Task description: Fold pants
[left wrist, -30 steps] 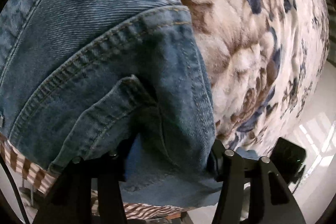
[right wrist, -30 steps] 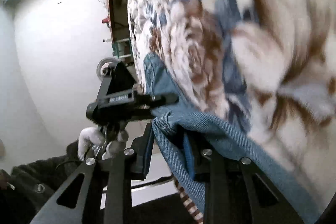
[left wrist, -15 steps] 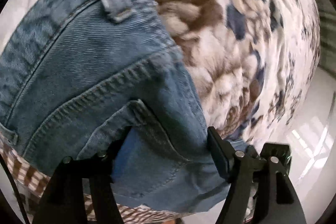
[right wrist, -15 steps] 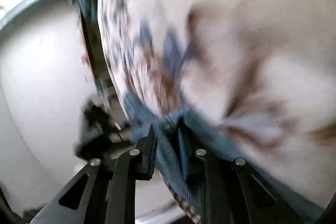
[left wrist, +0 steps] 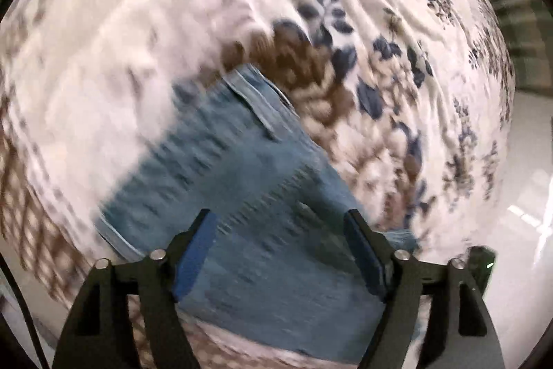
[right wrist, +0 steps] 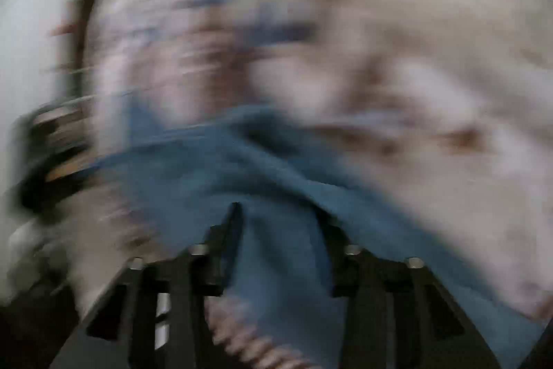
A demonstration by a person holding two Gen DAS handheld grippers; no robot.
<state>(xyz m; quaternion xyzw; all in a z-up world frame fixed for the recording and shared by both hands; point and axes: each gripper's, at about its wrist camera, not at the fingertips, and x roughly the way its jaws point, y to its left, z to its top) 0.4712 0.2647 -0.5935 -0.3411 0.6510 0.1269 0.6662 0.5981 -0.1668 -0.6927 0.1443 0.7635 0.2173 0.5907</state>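
The left gripper (left wrist: 280, 230) had let go of the jeans (left wrist: 242, 196): a second earlier its fingers were clamped on a thick bunch of denim that filled most of the left wrist view, and now they stood wide apart with the cloth lying loose below and between them, not pinched. The left camera had also pulled back, so that the jeans showed as a smaller blue patch lying on the floral blanket (left wrist: 397, 64), with a belt loop (left wrist: 255, 102) toward the far end and much more of the white, brown and navy pattern around it. A brown-checked fabric (left wrist: 31, 223) edged the blanket at the lower left. In the right wrist view everything was badly smeared by motion. The right gripper (right wrist: 280, 223), which had been pinching a fold of denim half a second before, now showed its fingers spread, with blue cloth (right wrist: 276, 251) passing between them; whether either pad still touched it could not be told through the blur. The same blanket (right wrist: 397, 57) lay beyond.
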